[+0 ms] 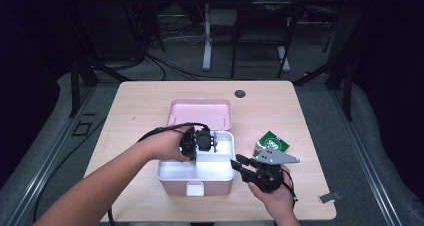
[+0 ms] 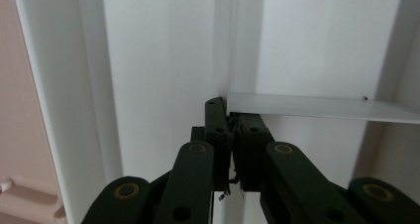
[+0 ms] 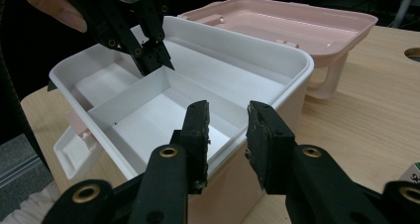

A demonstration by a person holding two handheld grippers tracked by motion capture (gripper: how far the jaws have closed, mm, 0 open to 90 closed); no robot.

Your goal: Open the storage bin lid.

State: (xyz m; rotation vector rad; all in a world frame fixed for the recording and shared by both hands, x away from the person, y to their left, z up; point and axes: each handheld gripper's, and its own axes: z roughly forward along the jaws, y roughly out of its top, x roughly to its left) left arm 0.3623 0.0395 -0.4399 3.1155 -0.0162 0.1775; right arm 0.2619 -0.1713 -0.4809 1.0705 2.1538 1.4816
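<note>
A pink box [image 1: 220,187] stands open on the table, its lid [image 1: 200,113] folded back. Inside sits a white tray [image 1: 176,172] with compartments. My left gripper [image 1: 202,142] reaches down into the tray, shut on the top edge of the thin white divider [image 2: 317,107]; the left gripper [image 2: 230,122] view shows the jaws pinching that wall's end, and the right gripper view shows the left gripper [image 3: 157,60] at the same divider [image 3: 124,97]. My right gripper [image 1: 236,161] is open at the box's right front corner, and the right gripper [image 3: 228,130] holds nothing, close to the tray's rim [image 3: 277,92].
A green carton [image 1: 271,145] lies on the wooden table [image 1: 140,106] right of the box, behind my right hand. A small metal clip [image 1: 328,197] sits near the front right corner. A round hole [image 1: 240,93] is at the table's back. Cables trail off the left side.
</note>
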